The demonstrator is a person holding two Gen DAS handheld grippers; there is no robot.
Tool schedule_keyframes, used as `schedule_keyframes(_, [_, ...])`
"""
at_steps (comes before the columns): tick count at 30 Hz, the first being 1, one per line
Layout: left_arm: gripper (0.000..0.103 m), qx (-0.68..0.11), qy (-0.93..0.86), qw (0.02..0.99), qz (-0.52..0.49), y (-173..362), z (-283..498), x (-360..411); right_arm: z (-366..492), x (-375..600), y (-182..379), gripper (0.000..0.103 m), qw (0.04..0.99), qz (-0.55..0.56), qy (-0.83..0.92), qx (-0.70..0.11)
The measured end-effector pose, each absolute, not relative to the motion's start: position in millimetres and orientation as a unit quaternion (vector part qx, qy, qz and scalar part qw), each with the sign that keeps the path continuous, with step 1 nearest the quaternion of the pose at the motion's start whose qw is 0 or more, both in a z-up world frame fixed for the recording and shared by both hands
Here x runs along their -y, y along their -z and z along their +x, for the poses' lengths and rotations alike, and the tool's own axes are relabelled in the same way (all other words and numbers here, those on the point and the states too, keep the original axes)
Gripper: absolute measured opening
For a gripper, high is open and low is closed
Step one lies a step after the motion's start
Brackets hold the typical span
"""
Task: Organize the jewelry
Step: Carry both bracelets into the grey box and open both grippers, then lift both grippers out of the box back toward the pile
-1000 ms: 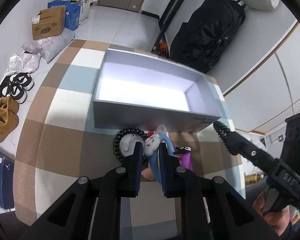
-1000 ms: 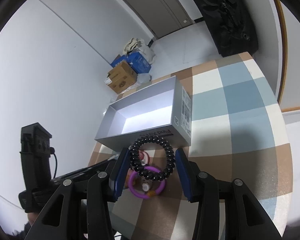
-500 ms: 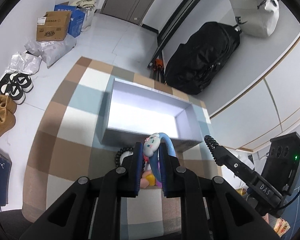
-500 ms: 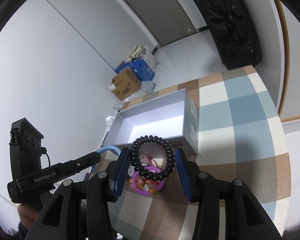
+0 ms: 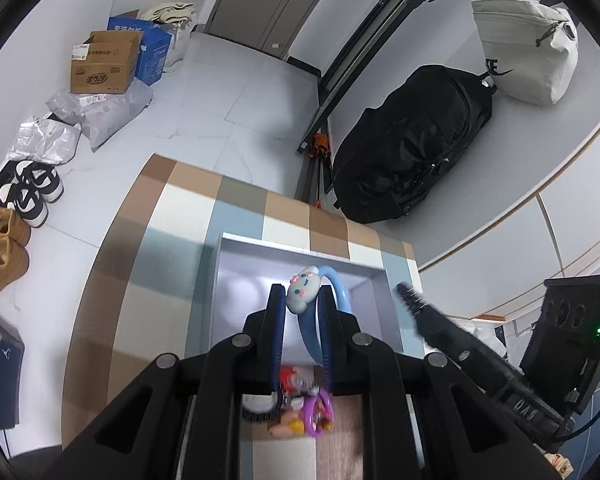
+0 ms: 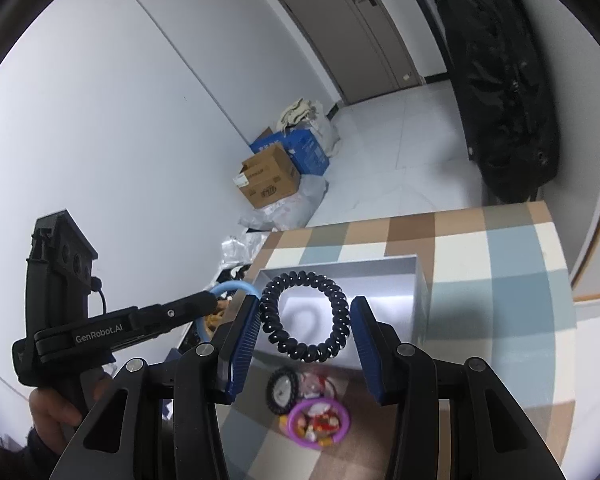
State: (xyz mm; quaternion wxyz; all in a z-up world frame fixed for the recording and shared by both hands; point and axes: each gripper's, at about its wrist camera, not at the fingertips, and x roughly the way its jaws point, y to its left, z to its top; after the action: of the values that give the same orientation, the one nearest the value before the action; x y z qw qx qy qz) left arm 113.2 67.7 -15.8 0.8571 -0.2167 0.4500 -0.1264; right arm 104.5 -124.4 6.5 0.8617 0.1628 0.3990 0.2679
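Two handheld grippers hang above a checked surface and an open grey box: the left gripper has its jaws nearly closed on a blue bracelet with a white cartoon charm, at 12 o'clock from its camera. The right gripper, jaws about half open, clamps a black coil bracelet over the box's near wall. More trinkets, among them a purple ring, lie on the surface at 6 o'clock from the box.
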Motion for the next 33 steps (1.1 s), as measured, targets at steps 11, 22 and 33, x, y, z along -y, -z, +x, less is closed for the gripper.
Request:
schedule_keyframes(11, [0.011, -0.48, 0.133, 0.841, -0.212, 42.9, 136.8, -64.0, 147.2, 110.3, 25.2, 0.045, 0.839, 0.154, -0.258, -0.453])
schedule_keyframes(22, [0.017, -0.513, 0.156, 0.815, -0.218, 49.9, 150.1, -53.2, 160.2, 112.5, 40.4, 0.051, 0.827, 0.168, -0.254, -0.473])
schedule_keyframes(33, [0.061, -0.474, 0.127, 0.852, -0.181, 28.4, 131.5, -57.6, 146.6, 135.9, 16.1, 0.096, 0.858, 0.18, -0.242, -0.415])
